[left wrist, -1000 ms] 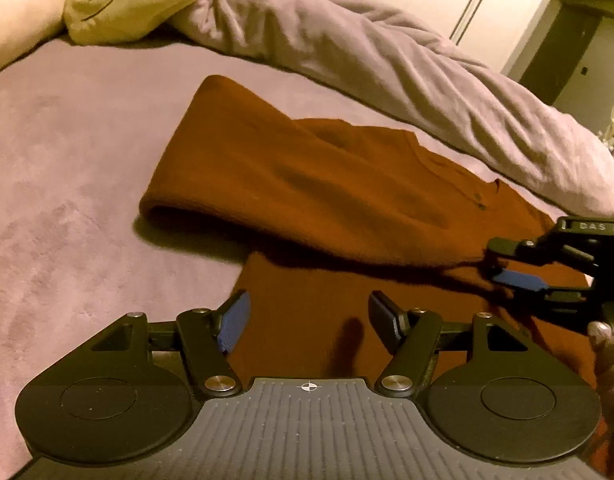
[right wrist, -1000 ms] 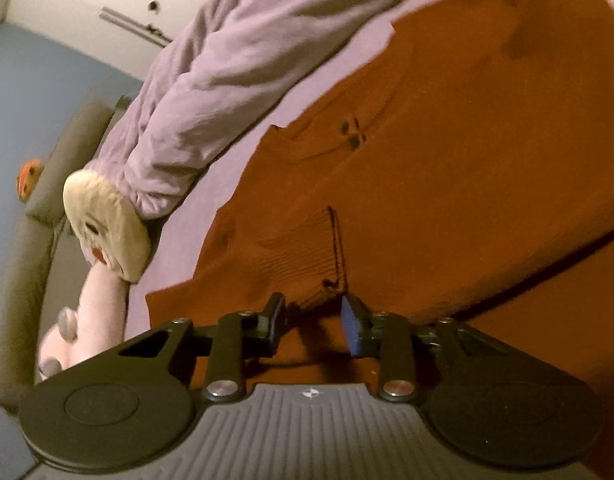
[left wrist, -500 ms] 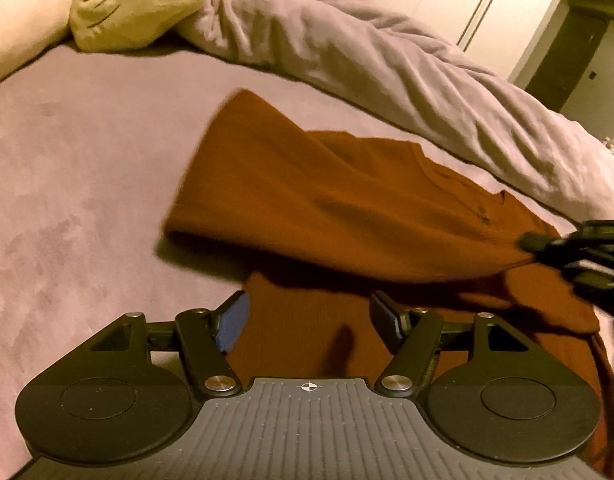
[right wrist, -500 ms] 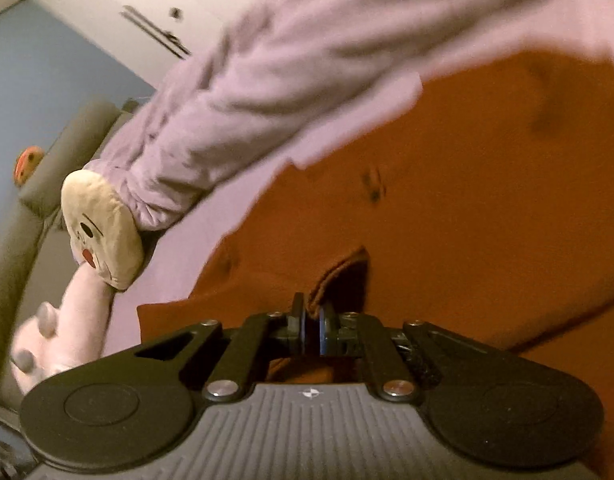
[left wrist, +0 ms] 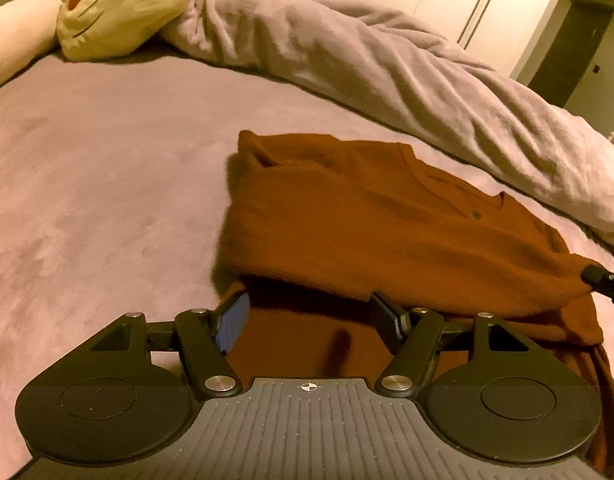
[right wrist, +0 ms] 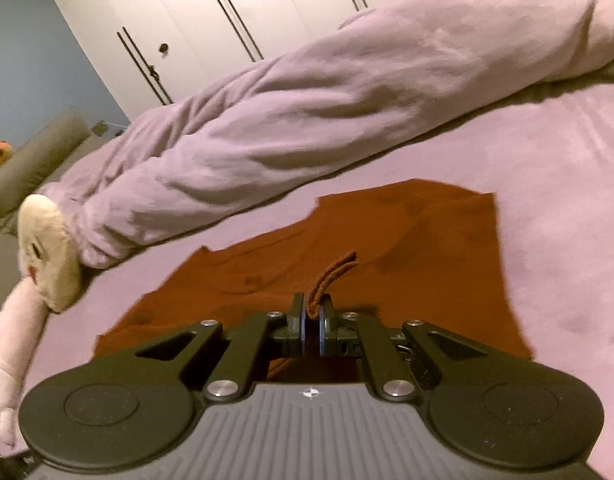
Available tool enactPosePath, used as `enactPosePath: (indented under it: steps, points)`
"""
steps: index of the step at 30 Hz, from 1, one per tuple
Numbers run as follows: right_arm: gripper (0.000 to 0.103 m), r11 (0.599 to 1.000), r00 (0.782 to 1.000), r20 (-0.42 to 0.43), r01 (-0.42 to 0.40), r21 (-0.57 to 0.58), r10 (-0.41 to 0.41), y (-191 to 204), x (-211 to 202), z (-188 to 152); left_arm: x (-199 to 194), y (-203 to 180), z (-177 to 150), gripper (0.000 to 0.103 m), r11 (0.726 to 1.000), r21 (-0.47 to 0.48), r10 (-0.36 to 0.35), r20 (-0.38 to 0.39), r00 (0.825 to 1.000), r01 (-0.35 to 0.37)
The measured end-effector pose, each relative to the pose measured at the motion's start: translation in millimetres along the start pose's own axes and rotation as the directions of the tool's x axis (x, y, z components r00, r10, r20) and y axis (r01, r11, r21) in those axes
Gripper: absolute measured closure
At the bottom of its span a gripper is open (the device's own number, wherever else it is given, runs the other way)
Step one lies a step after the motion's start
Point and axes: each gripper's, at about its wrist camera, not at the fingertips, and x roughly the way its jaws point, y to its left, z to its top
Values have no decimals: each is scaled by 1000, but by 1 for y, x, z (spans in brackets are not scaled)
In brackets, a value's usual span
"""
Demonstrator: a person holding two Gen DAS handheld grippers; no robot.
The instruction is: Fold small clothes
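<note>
A rust-brown knit sweater (left wrist: 387,232) lies on the purple bed (left wrist: 87,184), one sleeve folded across its body. My left gripper (left wrist: 309,320) is open and empty, hovering low over the sweater's near hem. My right gripper (right wrist: 313,322) is shut on the sleeve cuff (right wrist: 331,276), which sticks up between its pads; it holds the sleeve pulled across the sweater (right wrist: 387,248). The right gripper's tip shows in the left wrist view (left wrist: 599,276) at the far right edge, at the sleeve's end.
A rolled lilac duvet (left wrist: 387,64) runs along the far side of the bed. A yellow cat-face cushion (left wrist: 123,4) and a pale plush toy (right wrist: 11,320) lie at the head end. White wardrobe doors (right wrist: 235,12) stand behind.
My right gripper closed on the sleeve cuff and drew the sleeve to the right across the sweater, pulling the fold tighter. My left gripper stayed open over the hem.
</note>
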Motion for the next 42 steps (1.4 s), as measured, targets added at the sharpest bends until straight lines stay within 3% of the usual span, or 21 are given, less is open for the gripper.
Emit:
enactPosePath:
  steps: [14,25,30,31,33,35,39,42]
  points:
    - [98,992,993,22,115,-56,-114,-37,-1,-4,-4,-6,2,31,1000,15,18,-1,1000,-18]
    - [98,953,968,70,248,-172,-239,-50,4,2,-2,-14,1,30,997,64,37,-2,999,-37]
    - [98,956,961,31,275,-101,-273,-73,13,-1,-10,-8,7,22,997,71,37,12,999,-38]
    - [103,955,959,35,283,-90,-281,-76,12,0,-11,-7,8,22,996,76,40,16,999,-41]
    - [103,937,943,46,334,-99,-331,-81,11,2,-14,-5,11,22,996,78,44,22,999,-45]
    - [103,947,949,26,317,-59,-316,-87,8,6,-17,-5,14,21,997,62,37,26,999,-38]
    - [101,982,982,43,180,57,-183,-91,-16,8,-19,-16,22,18,998,60,0,49,999,-3]
    - [97,991,993,42,104,83,-108,-85,-22,7,-11,-30,26,18,996,91,-6,49,999,1]
